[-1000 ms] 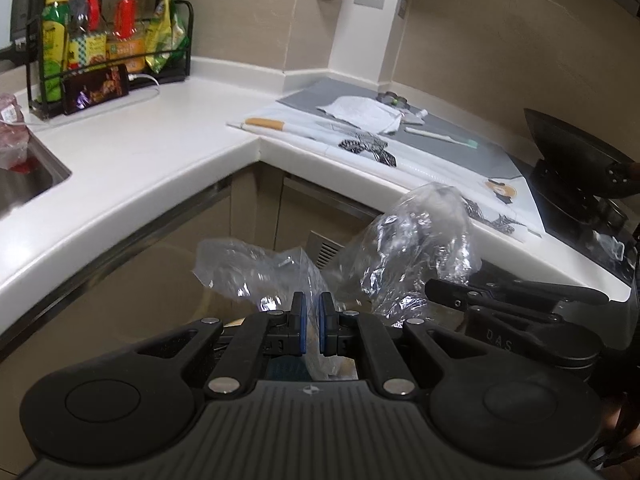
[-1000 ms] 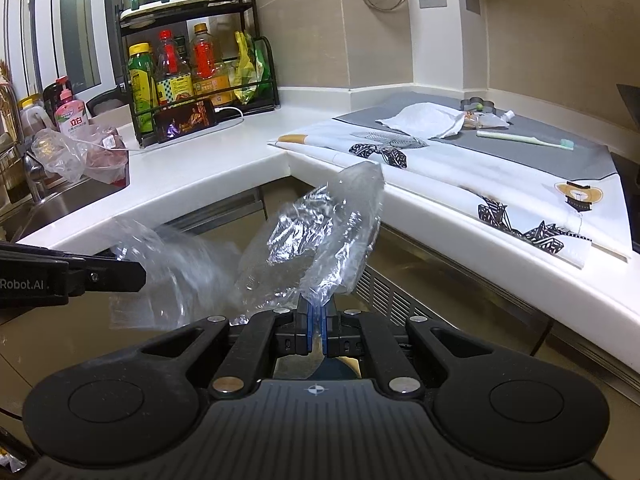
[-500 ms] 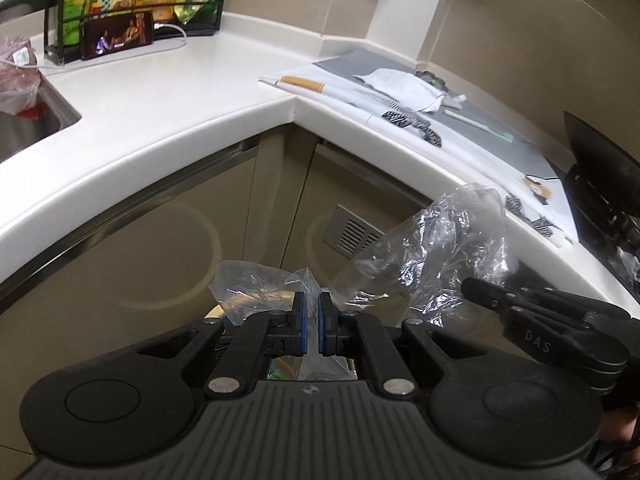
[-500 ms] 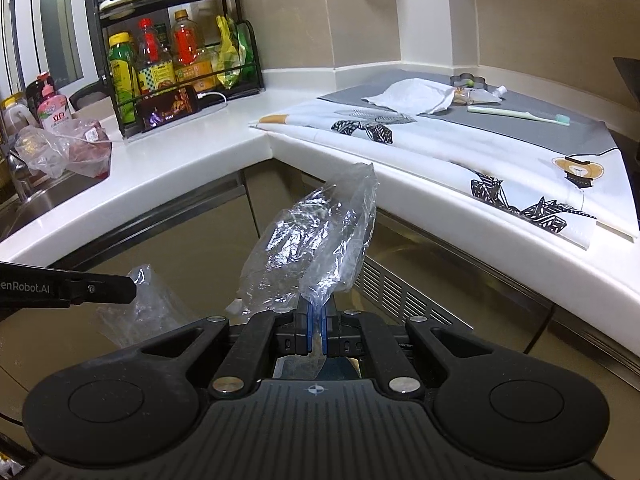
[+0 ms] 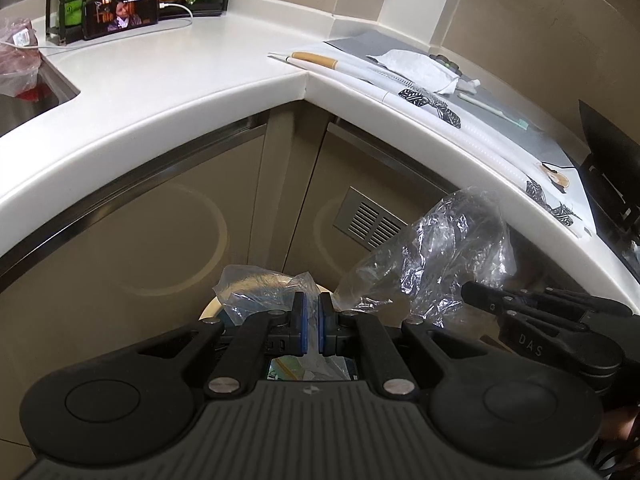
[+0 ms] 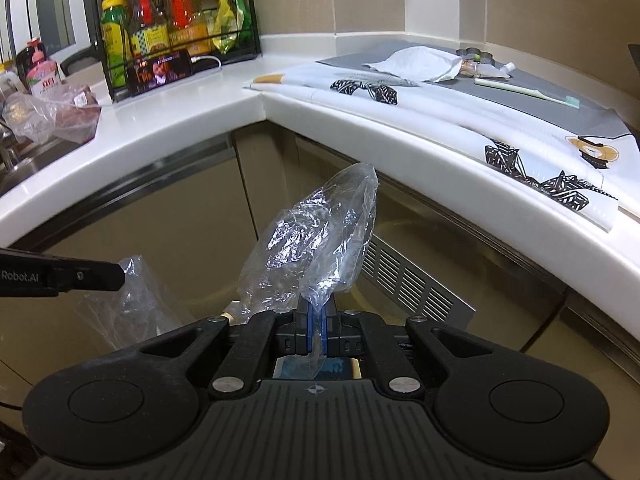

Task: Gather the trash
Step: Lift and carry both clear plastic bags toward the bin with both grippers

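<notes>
Both tools pinch the clear bag below the worktop's inner corner

Left tool (image 5: 311, 320) and right tool (image 6: 316, 328) each clamp the plastic bag (image 6: 316, 240); it spans between them, neither nearer, over a partly hidden bin.

plastic bag (image 6: 316, 236): thin clear film, crinkled, shiny glints
left tool (image 5: 311, 320): matt black plastic w/ blue pads, bright metal pins
right tool (image 6: 317, 326): same matt black, ribbed body
surface (image 5: 200, 76): smooth white, slight gloss
cabinet doors (image 5: 152, 256): beige, glossy, w/ reflections
vent grille (image 6: 404, 276): brushed metal slats
cloth (image 6: 460, 128): white printed fabric, matt
rack (image 6: 176, 40): black wire metal
bottles (image 6: 180, 12): clear glossy plastic
</notes>
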A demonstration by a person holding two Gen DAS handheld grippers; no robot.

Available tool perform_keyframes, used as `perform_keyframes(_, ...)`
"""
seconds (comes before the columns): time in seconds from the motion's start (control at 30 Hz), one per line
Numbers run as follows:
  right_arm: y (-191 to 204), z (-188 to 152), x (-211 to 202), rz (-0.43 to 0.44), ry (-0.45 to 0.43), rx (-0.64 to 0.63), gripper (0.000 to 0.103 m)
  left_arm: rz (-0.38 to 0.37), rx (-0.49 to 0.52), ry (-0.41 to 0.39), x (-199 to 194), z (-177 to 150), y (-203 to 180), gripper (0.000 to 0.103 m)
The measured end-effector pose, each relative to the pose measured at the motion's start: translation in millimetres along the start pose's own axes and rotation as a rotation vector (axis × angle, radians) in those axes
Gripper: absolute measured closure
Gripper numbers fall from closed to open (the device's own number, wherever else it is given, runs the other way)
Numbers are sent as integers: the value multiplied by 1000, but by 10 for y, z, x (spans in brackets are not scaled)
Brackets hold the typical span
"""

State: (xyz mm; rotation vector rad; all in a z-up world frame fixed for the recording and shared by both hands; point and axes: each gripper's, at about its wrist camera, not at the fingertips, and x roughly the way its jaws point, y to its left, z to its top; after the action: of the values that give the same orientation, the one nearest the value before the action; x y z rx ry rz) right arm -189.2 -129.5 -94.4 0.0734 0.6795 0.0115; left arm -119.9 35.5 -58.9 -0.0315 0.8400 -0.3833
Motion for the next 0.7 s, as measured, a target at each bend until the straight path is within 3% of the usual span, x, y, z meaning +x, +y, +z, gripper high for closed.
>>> perform_keyframes(0.7,88,7,239,-37,40,-101,98,-6,-6,-22,254,179,-19,98)
